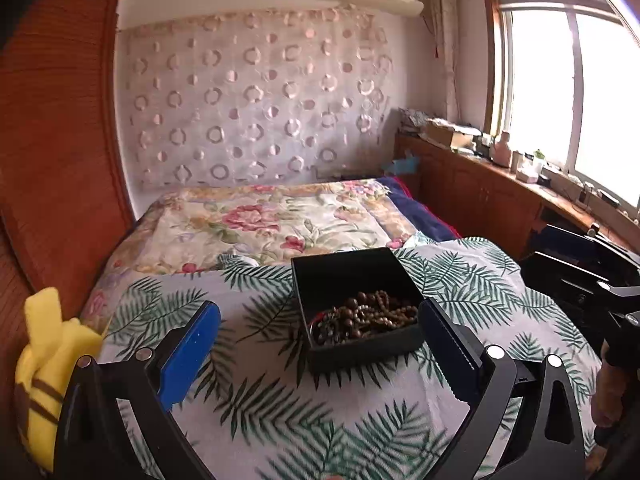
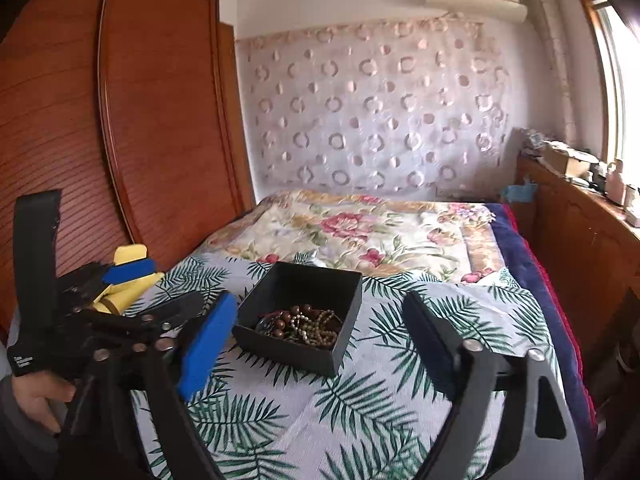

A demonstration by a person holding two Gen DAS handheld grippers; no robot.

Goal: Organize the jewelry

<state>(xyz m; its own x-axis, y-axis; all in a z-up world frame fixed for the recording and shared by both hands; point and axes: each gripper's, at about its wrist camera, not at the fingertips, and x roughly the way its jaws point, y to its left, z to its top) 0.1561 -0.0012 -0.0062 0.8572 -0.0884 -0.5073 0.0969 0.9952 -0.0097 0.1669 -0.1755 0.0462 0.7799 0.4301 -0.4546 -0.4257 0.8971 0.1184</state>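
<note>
The black box [image 1: 354, 280] of bead jewelry [image 1: 366, 314] rests on the bed's leaf-print cover [image 1: 280, 400]. Left tongs [image 1: 320, 344] and right tongs [image 2: 320, 336] are both spread wide, gripping nothing.

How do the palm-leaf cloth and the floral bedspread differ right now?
The palm-leaf cloth shows green fronds on white; the floral bedspread shows pink roses on cream. The palm-leaf cloth lies nearer the cameras and bears the black box of beads; the floral bedspread lies beyond it, toward the wall. Both cover the bed.
</note>
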